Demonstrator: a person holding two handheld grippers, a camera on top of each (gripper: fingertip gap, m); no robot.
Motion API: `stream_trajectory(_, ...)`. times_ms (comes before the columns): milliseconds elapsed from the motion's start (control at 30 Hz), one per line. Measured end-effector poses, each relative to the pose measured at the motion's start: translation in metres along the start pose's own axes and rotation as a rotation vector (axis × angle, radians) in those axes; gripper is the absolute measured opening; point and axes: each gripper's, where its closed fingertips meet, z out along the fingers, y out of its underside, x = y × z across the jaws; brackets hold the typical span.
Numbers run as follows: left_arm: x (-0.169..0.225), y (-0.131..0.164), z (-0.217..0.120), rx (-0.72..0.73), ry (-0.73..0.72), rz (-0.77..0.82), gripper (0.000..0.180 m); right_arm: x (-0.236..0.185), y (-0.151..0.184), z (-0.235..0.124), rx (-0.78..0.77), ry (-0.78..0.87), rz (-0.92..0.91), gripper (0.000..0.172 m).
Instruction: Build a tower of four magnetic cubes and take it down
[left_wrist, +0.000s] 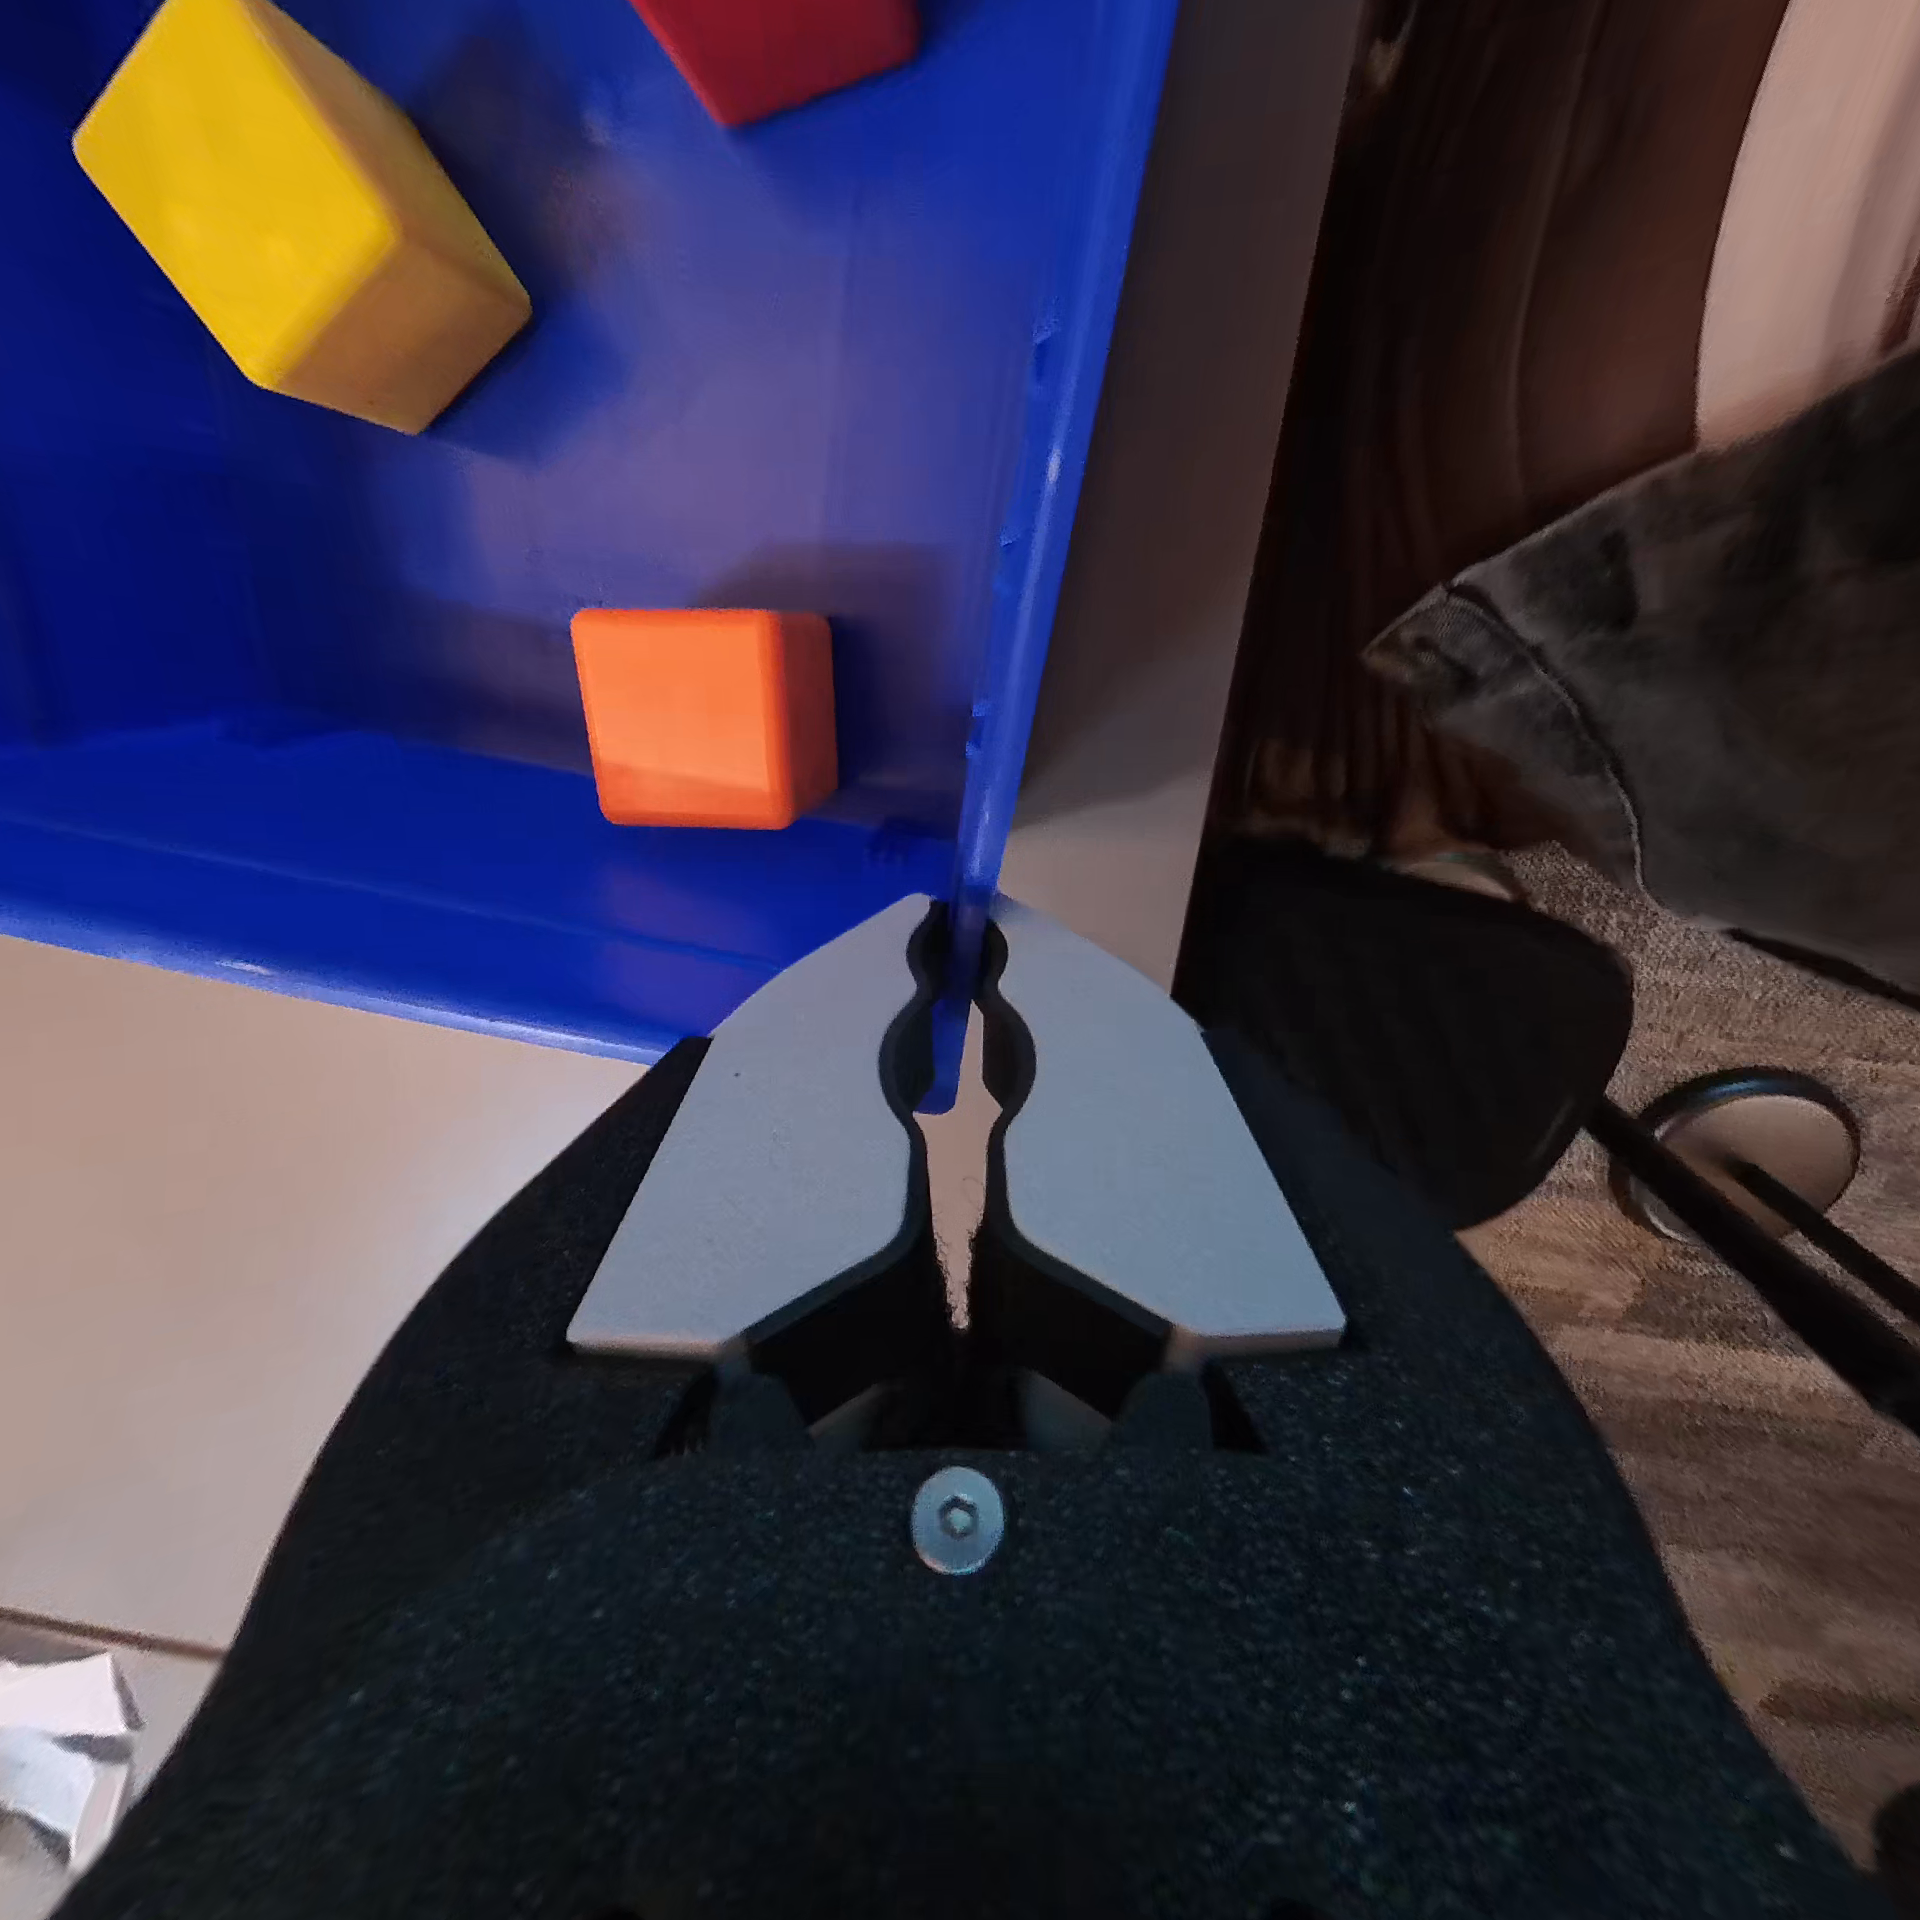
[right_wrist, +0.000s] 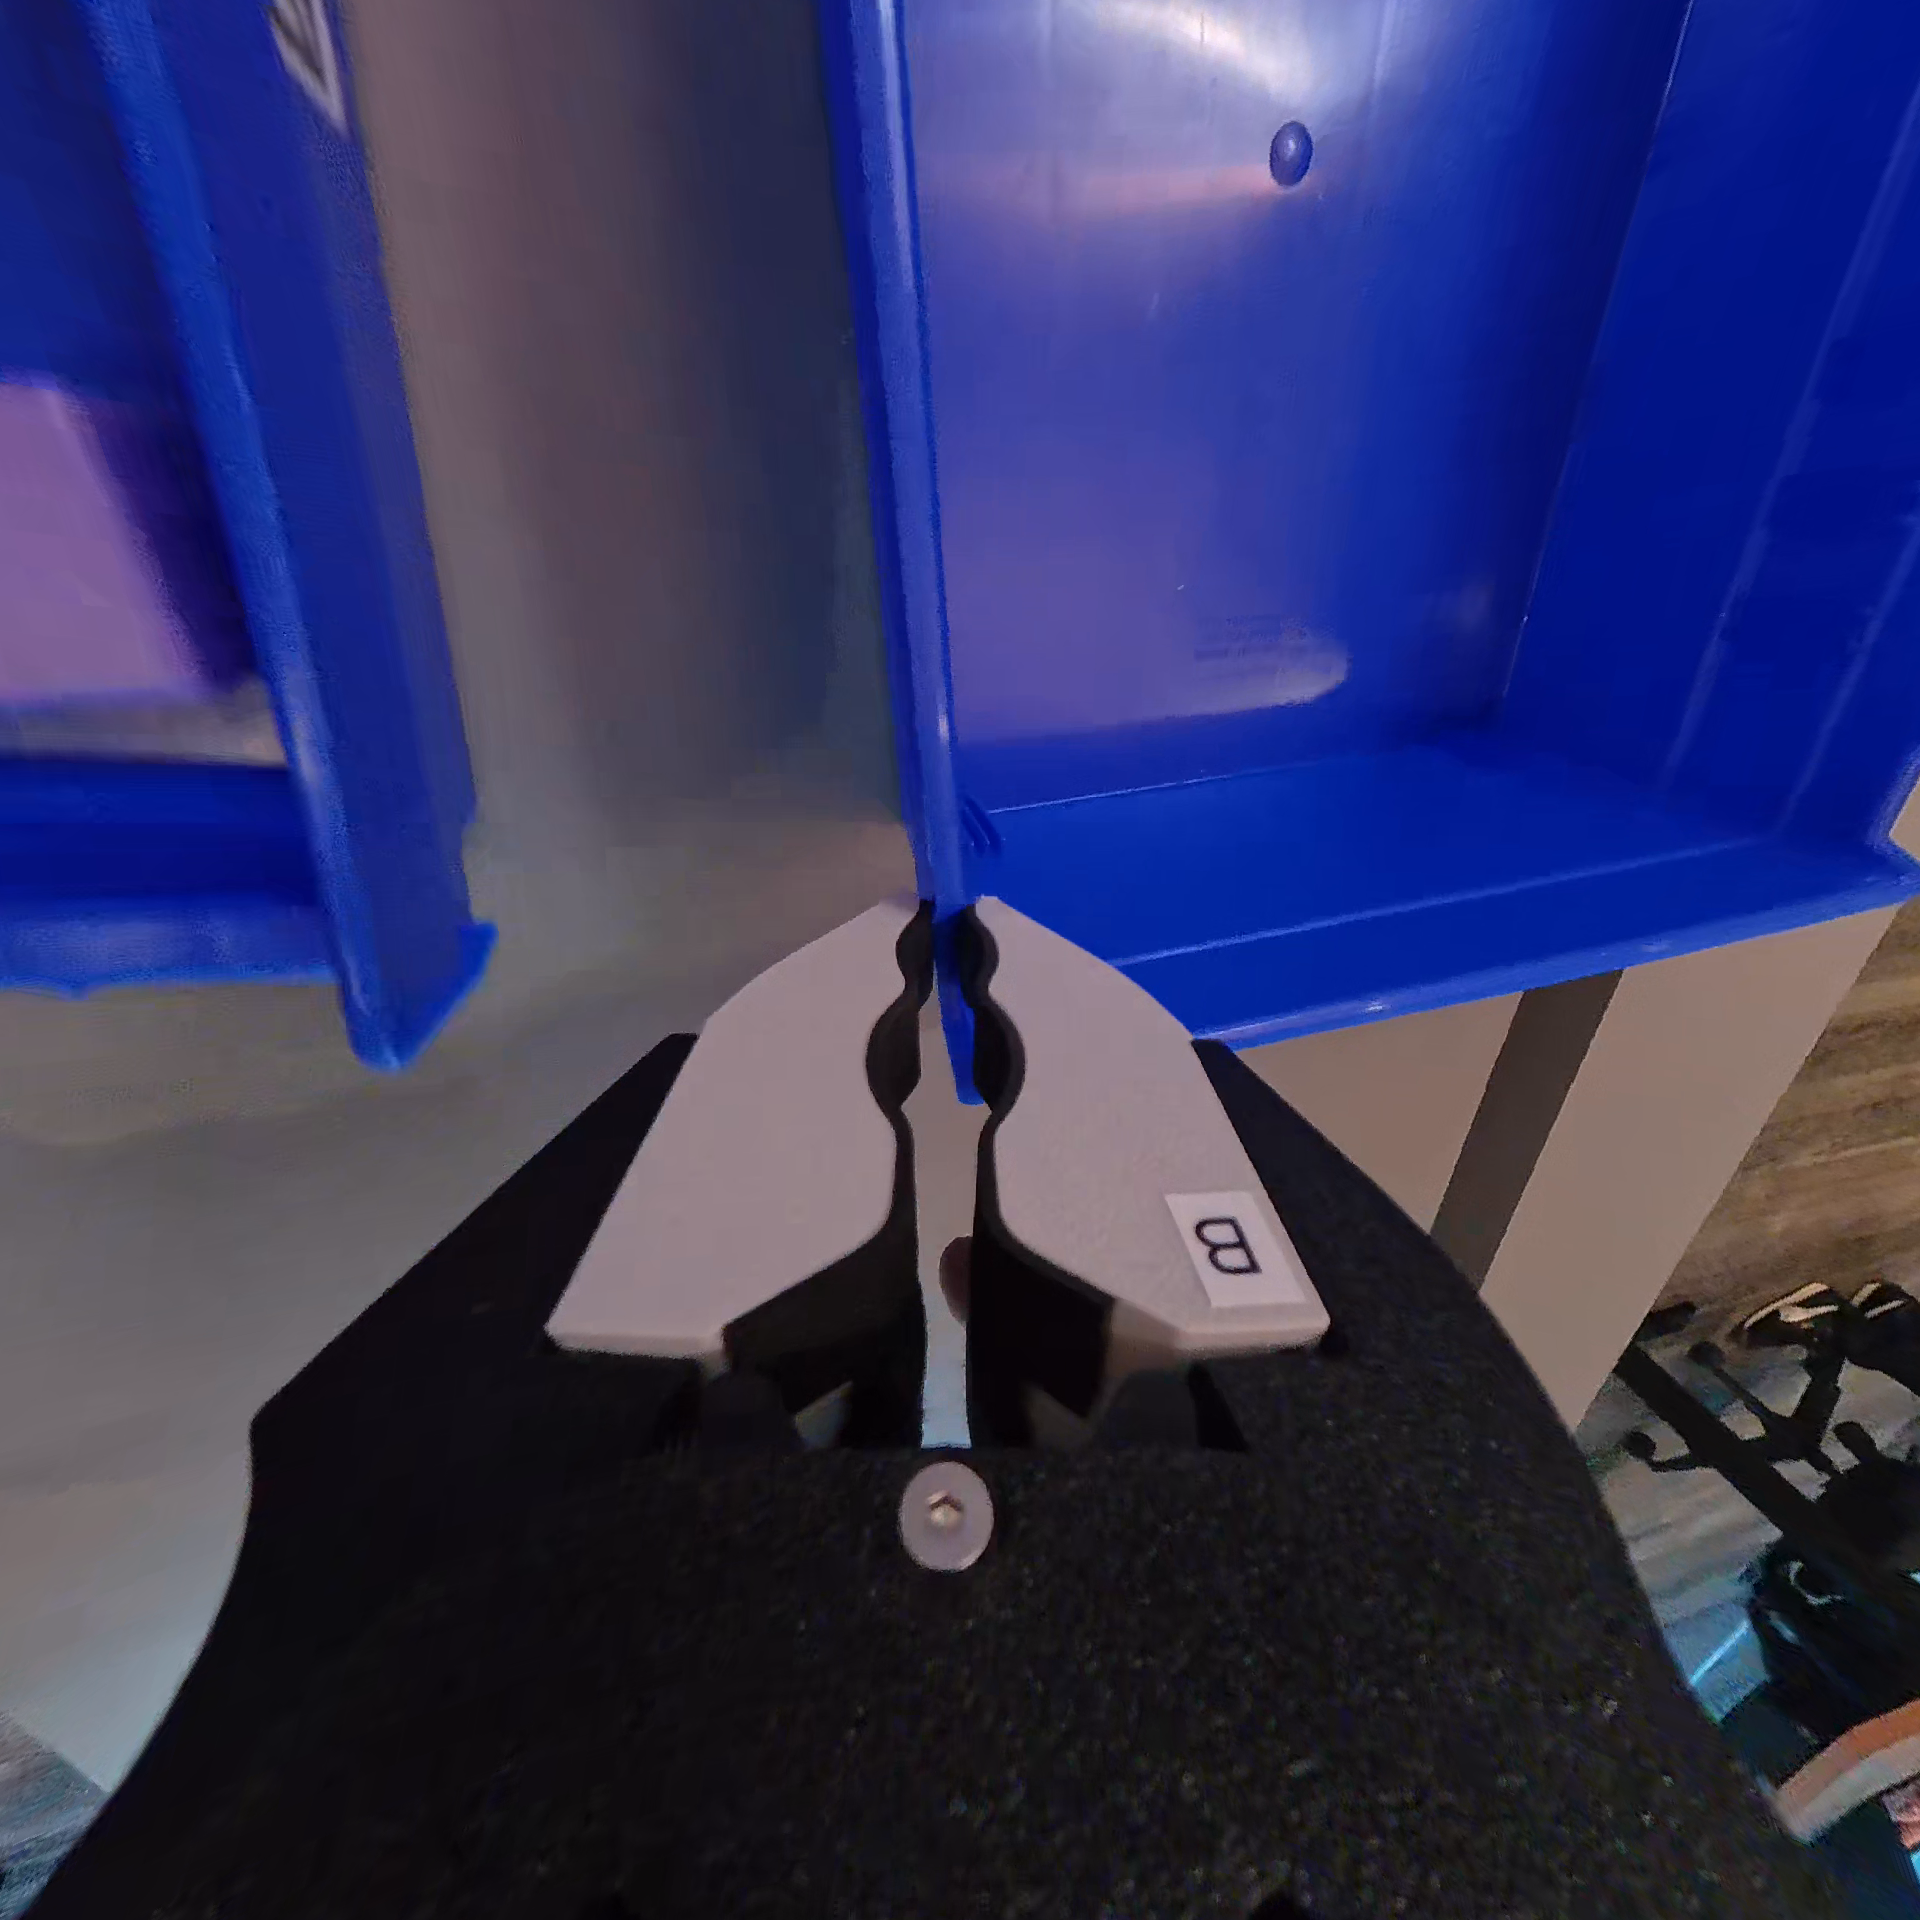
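Two blue plastic bins: one (left_wrist: 727, 468) holds a yellow cube (left_wrist: 291, 208), red cube (left_wrist: 779, 52) and orange cube (left_wrist: 707, 717), up and left of the left gripper (left_wrist: 958, 997), whose fingers pinch its side wall. The right gripper (right_wrist: 951, 997) likewise clamps the wall of the other bin (right_wrist: 1299, 468).

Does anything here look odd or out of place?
Yes. Each gripper, left and right, is clamped on a blue bin's wall edge, not on a cube. The orange cube lies unstacked.
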Motion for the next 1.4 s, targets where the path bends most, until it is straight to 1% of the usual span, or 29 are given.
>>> stream_trajectory(133,0.001,0.034,-0.007,-0.061,-0.011,0.023,0.003,-0.011,0.025,-0.005,-0.025,-0.003,0.005,0.004)
stream_trajectory(267,-0.007,0.071,-0.013,-0.115,-0.047,0.044,0.004,-0.031,0.050,-0.012,-0.033,-0.001,0.004,0.003)
stream_trajectory(433,-0.027,0.102,-0.016,-0.088,-0.082,0.051,0.006,-0.063,0.089,-0.024,-0.023,0.010,0.036,0.003)
stream_trajectory(567,-0.047,0.122,-0.017,-0.086,-0.103,0.109,0.006,-0.090,0.133,-0.034,-0.051,0.001,0.054,0.004)
stream_trajectory(700,-0.068,0.142,-0.017,-0.101,-0.118,0.228,0.006,-0.110,0.184,-0.044,-0.124,0.002,0.016,0.004)
stream_trajectory(767,-0.085,0.153,-0.016,-0.131,-0.153,0.308,0.007,-0.115,0.210,-0.047,-0.174,0.018,-0.017,0.004)
stream_trajectory(833,-0.107,0.162,-0.015,-0.191,-0.207,0.374,0.007,-0.112,0.235,-0.049,-0.227,0.062,-0.054,0.005)
stream_trajectory(933,-0.149,0.168,-0.012,-0.285,-0.314,0.452,0.008,-0.096,0.264,-0.049,-0.307,0.152,-0.091,0.006)
stream_trajectory(1000,-0.174,0.164,-0.009,-0.299,-0.370,0.492,0.008,-0.083,0.277,-0.047,-0.344,0.207,-0.111,0.007)
stream_trajectory(1133,-0.206,0.150,-0.002,-0.273,-0.396,0.533,0.010,-0.055,0.296,-0.044,-0.429,0.289,-0.207,0.008)
stream_trajectory(1233,-0.215,0.145,0.000,-0.263,-0.385,0.532,0.012,-0.051,0.303,-0.043,-0.466,0.267,-0.183,0.007)
stream_trajectory(1267,-0.212,0.146,0.001,-0.261,-0.367,0.515,0.019,-0.053,0.302,-0.044,-0.449,0.260,-0.163,0.007)
stream_trajectory(1300,-0.207,0.147,0.001,-0.254,-0.349,0.495,0.032,-0.055,0.300,-0.046,-0.420,0.264,-0.144,0.008)
stream_trajectory(1367,-0.198,0.148,0.001,-0.207,-0.348,0.453,0.064,-0.062,0.297,-0.053,-0.347,0.273,-0.086,0.020)
stream_trajectory(1400,-0.194,0.149,-0.001,-0.181,-0.352,0.409,0.080,-0.067,0.295,-0.057,-0.311,0.273,-0.034,0.030)
